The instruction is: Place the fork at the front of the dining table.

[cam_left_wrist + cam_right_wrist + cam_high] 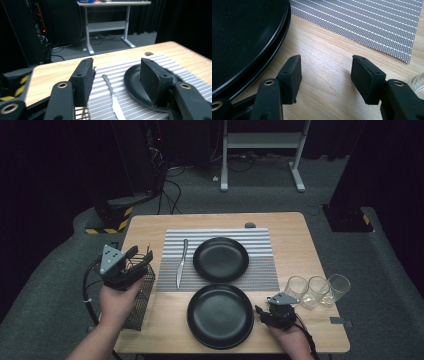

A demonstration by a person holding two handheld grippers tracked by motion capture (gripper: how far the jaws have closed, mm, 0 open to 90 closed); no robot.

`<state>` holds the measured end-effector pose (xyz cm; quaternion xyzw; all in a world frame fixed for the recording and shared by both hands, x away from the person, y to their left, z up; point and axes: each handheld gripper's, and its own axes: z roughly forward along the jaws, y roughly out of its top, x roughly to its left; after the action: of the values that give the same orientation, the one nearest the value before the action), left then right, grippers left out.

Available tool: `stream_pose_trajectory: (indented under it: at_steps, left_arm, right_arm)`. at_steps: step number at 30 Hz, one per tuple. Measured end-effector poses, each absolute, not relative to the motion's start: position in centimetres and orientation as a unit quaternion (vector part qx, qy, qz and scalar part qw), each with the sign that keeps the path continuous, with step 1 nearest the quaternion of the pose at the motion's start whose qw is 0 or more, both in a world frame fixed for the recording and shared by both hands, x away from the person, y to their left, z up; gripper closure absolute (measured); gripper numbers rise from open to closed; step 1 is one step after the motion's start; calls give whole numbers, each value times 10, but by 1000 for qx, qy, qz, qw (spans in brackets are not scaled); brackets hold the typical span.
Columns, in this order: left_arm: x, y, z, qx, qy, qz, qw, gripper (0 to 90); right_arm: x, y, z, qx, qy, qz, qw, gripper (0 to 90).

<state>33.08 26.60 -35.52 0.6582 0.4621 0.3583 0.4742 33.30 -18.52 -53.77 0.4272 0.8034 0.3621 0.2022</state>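
Black near plate (220,316) lies just left of the right gripper (265,314). Jaws wide apart, holding nothing. Left gripper (136,259) likewise gapes empty above the wire basket (141,302).

A grey striped placemat (260,270) lies across the far half of the wooden table (300,240), with a black plate (220,259) at its middle and a knife (181,264) lying lengthwise just left of that plate. Three clear glasses (315,291) stand in a touching row near the table's right edge. Beyond the table, a white-framed desk (260,140) stands on grey carpet
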Motion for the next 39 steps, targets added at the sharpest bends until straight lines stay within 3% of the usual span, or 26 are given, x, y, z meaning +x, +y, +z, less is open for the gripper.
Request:
stream_pose_trajectory:
  at_steps: [11,39]
  left_arm:
    - [337,269,-352,703,460,333,427,464]
    - [379,267,-357,695,495,338,398,471]
  right_arm:
    - [333,-185,-538,427,804,362,203,419]
    - [333,-185,-538,427,803,362,203,418]
